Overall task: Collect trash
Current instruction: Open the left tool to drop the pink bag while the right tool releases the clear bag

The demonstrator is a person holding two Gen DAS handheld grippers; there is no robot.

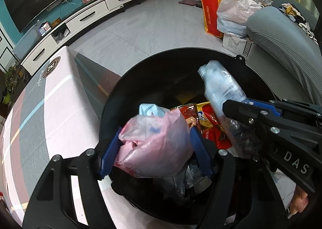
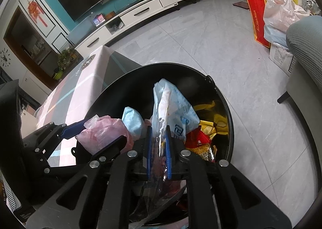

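Observation:
A round black trash bin (image 1: 153, 68) (image 2: 225, 96) stands beside the table and holds red and yellow snack wrappers (image 1: 209, 124) (image 2: 203, 144). My left gripper (image 1: 155, 144) is shut on a pink plastic bag (image 1: 155, 144) with blue paper at its top, held over the bin; it also shows in the right wrist view (image 2: 104, 134). My right gripper (image 2: 159, 148) is shut on a crushed clear plastic bottle (image 2: 171, 108) with a blue and white label, held over the bin. In the left wrist view the right gripper (image 1: 237, 112) comes in from the right with the bottle (image 1: 219, 90).
A table with a pink and grey cloth (image 1: 40, 112) lies left of the bin. A grey sofa arm (image 1: 281, 34), an orange bag (image 1: 210, 13), white plastic bags (image 1: 233, 11) and a box stand at the right. A white TV cabinet (image 1: 80, 20) lines the far wall across the tiled floor.

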